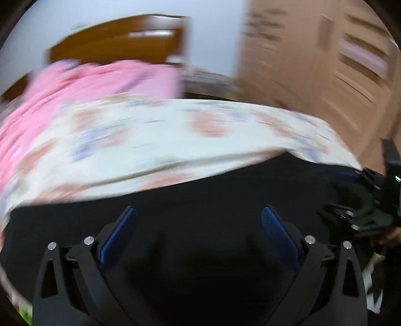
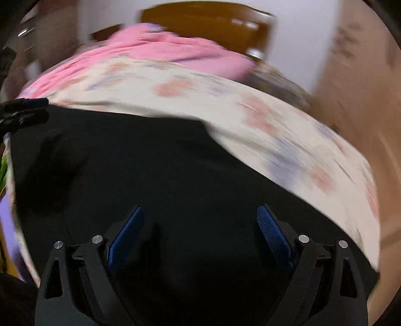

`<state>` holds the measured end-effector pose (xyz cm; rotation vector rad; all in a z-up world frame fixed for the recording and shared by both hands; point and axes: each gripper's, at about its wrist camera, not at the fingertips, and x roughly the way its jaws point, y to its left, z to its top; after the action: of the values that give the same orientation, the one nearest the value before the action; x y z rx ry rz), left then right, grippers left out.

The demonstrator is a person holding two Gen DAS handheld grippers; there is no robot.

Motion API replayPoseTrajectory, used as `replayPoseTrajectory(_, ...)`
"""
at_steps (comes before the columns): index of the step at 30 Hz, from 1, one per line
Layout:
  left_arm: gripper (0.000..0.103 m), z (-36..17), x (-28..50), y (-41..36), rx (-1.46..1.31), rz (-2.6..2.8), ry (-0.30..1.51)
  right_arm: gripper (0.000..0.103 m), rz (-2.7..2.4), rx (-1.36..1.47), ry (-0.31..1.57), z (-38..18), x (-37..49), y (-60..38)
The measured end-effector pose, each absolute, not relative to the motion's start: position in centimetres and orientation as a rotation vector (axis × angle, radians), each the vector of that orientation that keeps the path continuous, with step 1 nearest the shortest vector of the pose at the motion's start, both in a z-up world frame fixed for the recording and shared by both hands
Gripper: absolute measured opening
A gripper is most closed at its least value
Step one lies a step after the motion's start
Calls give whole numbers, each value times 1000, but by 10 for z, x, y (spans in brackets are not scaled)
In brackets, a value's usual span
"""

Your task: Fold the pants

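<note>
While both of my cameras blur badly, I can still make out the black pants (image 1: pixel 200 200) filling the lower half of each frame, spread flat on a cream bedsheet with a faded floral print (image 1: pixel 155 140). In the left wrist view my left gripper (image 1: pixel 199 220) stands with its jaws spread wide, the blue pads (image 1: pixel 117 235) well apart and nothing between them but the dark cloth below; I cannot tell whether the tips touch it. My right gripper (image 2: pixel 200 218) shows the same in the right wrist view: jaws wide, blue pads (image 2: pixel 274 233) clear of any fold, the pants (image 2: pixel 150 163) lying under them. At the right edge of the left view I see the black frame of my right gripper (image 1: pixel 371 200) over the far end of the pants. At the left edge of the right view the tip of my left gripper (image 2: pixel 23 111) sits at the pants' upper corner. A pink blanket (image 2: pixel 175 47) is bunched across the top of the bed, with a brown wooden headboard (image 2: pixel 205 20) behind it, and pale wooden cabinet doors (image 1: pixel 325 62) fill the upper right of the left view.
</note>
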<state>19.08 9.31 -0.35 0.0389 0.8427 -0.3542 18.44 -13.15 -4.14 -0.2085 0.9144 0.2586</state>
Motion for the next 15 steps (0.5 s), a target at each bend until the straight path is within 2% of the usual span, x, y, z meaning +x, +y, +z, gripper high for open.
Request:
replayPoseTrajectory(7, 99, -37, 246, -74, 80, -767, 947, 88, 98, -54, 942, -52, 167, -243)
replayPoseTrajectory(10, 98, -60, 272, -100, 121, -744, 989, 89, 204, 58, 958, -62, 157, -264)
replayPoseTrajectory(15, 100, -68, 290, -102, 197, -615, 935, 89, 274, 102, 920, -60, 145, -274)
